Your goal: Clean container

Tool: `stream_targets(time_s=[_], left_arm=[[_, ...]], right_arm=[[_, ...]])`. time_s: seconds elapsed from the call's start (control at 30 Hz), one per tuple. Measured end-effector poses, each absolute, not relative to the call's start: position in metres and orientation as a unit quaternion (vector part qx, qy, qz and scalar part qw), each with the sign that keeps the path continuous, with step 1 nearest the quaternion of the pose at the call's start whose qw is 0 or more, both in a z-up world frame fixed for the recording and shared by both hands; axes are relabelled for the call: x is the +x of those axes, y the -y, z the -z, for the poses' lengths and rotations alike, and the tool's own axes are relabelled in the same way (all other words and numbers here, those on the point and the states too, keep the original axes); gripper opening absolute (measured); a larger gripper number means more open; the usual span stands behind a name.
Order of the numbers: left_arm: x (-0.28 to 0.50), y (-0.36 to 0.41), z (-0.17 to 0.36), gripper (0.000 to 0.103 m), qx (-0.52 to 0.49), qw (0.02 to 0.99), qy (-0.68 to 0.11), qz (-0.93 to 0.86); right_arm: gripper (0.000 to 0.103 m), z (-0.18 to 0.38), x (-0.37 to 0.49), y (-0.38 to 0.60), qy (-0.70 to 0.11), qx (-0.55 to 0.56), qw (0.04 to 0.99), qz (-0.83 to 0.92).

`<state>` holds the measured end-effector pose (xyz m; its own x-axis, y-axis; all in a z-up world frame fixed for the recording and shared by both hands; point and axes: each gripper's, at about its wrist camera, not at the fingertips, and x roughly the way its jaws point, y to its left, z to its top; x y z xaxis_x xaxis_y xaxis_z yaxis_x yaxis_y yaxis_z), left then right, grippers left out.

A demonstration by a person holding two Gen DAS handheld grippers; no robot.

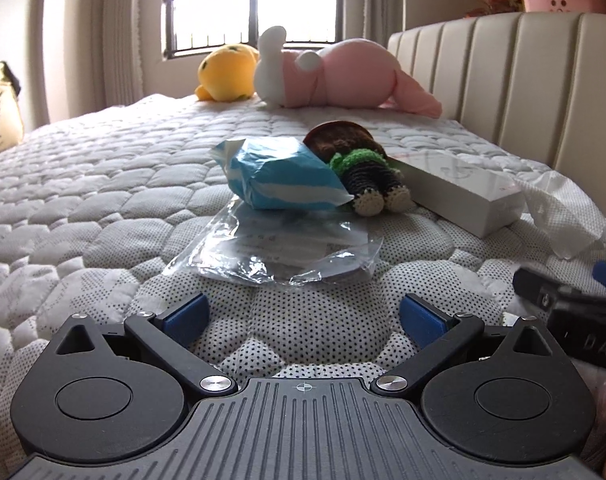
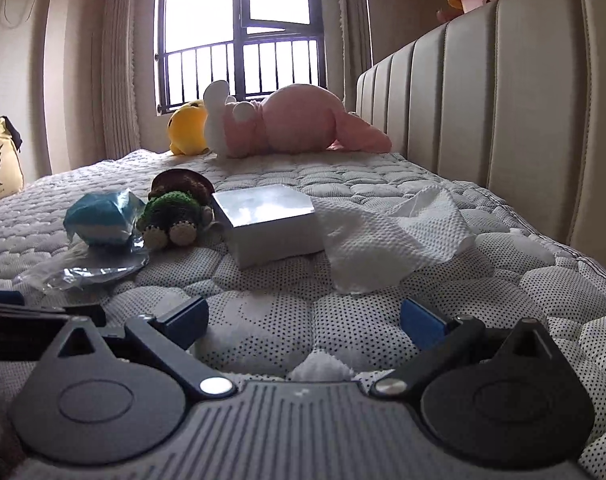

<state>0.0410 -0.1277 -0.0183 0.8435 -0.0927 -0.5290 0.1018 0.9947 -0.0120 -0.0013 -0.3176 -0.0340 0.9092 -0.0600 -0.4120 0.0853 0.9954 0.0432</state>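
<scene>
Silver-white rectangular box (image 2: 269,222), the likely container, lies mid-bed just left of the crumpled white paper towel (image 2: 395,236), so the empty, spread right tongs (image 2: 305,322) should pinch the towel's near edge first, left tongs (image 1: 303,314) equally spread.

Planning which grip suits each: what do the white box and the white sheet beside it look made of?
White box: probably smooth coated cardboard, with a glossy top reflecting window light. White sheet: looks like soft paper towel, with a dimpled embossed surface and crumpled folds.
</scene>
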Motion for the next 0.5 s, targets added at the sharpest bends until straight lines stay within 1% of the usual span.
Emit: stream_targets(time_s=[0.5], left_arm=[[0.0411, 0.1344, 0.0152, 0.103, 0.028, 0.953, -0.296, 0.053]], right_arm=[[0.103, 0.0321, 0.0, 0.3187, -0.245, 0.029, 0.968, 0.035]])
